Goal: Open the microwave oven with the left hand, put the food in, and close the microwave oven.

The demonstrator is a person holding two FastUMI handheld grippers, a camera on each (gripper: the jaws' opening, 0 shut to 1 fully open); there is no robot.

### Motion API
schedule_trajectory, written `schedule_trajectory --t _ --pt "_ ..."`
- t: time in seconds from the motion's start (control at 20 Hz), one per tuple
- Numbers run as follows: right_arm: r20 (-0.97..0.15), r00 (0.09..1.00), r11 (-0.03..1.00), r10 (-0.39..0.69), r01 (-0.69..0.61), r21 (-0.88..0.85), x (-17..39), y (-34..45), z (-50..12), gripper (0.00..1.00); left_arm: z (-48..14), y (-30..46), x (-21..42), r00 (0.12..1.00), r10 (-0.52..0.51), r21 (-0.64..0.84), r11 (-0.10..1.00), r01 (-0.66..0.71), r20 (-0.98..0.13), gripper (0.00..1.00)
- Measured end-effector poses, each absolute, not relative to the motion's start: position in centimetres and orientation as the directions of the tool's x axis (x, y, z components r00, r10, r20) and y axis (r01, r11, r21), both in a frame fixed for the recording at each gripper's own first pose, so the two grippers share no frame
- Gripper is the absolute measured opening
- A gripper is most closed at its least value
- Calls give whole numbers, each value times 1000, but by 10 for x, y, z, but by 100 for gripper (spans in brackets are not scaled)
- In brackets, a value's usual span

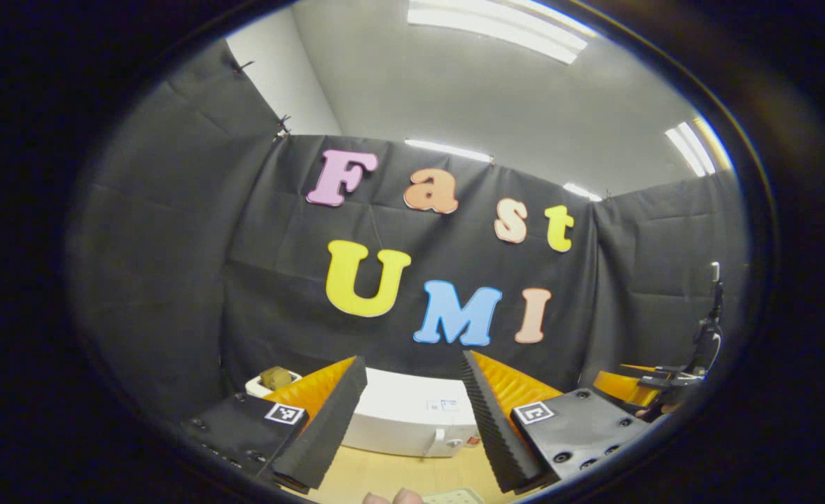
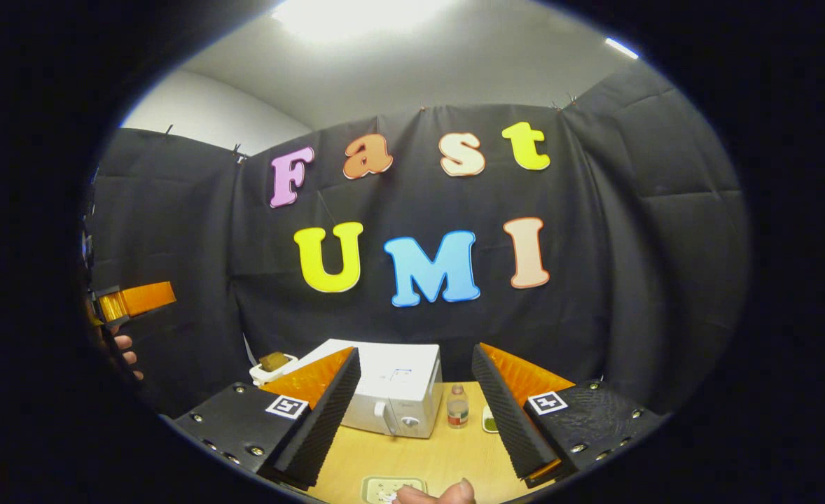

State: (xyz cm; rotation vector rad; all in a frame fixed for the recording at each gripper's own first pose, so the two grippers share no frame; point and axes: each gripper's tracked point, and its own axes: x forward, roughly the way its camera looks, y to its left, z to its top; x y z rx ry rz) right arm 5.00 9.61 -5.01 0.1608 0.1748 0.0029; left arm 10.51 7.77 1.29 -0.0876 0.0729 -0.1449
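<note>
Right gripper (image 2: 412, 413): fingers spread wide, holding nothing, above the worktop (image 2: 426, 458). Left gripper (image 1: 412, 420): likewise wide, unloaded. Beyond: white microwave (image 2: 391, 395), door closed; small bottle (image 2: 458, 407) just beside it. Farther left: white bowl (image 2: 267, 371) holding brown food (image 2: 272, 361).

Two handheld grippers, each with a pair of ribbed wedge jaws

The left gripper (image 1: 412, 420) has two wedge-shaped jaws with finely ridged inner faces, each seated on a flat dark plate outboard of it that carries round screws and a small square black-and-white marker. The right gripper (image 2: 412, 413) is built the same way: ribbed wedges, screwed dark plates, one square marker beside each jaw. Below and between its jaws a bare fingertip (image 2: 447, 494) peeks in.
</note>
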Motion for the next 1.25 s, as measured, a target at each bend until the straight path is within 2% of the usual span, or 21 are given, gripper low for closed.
schedule_trajectory --t 0.2,0.5,1.05,1.25 --pt "-79 997 990 0 11 141 55 106 -7 98 34 81 104 988 -153 -61 987 152 -22 89" --pt "-122 992 993 -41 54 107 68 127 -34 98 -7 113 129 982 -157 -114 983 145 -101 92" --pt "-143 988 991 -56 72 109 77 139 -37 98 -20 119 148 976 -191 -116 977 179 -102 91" --pt "-147 987 990 -63 80 115 77 136 -38 98 -21 118 151 975 -199 -106 976 189 -103 94"
